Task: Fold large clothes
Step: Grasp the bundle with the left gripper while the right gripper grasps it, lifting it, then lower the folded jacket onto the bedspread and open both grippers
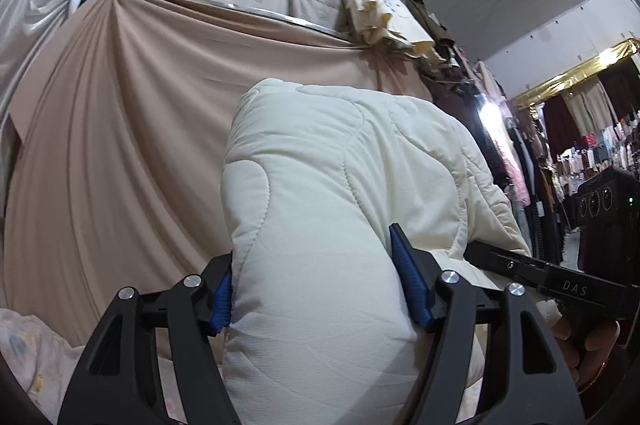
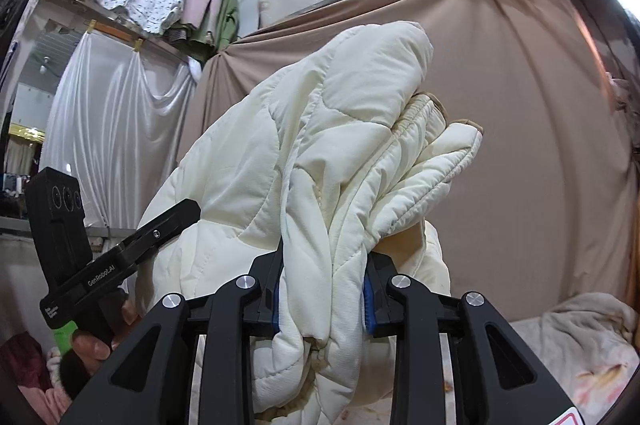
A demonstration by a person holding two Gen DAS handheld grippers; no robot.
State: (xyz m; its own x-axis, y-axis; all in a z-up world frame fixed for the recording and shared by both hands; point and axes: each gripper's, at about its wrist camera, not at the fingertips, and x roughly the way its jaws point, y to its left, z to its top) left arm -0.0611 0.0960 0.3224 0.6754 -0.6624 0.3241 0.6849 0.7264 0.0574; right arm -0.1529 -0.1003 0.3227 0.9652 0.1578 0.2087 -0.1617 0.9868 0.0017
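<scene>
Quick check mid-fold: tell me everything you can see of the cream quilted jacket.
The cream quilted jacket looks puffy and soft, with curved stitch lines and a tan-edged, ribbed part near its top. It is bunched and lifted up before a beige curtain. The left gripper and the right gripper each clamp a thick fold.

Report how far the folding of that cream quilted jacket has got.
Done: the cream quilted jacket is picked up and raised against the beige backdrop cloth. In hand: the left hand-held gripper clamps one thick padded section, and the right hand-held gripper pinches a bunched part near the tan-trimmed edge. Left: no neat fold shows; the jacket hangs crumpled, so it likely still needs laying out, folding and setting down.
</scene>
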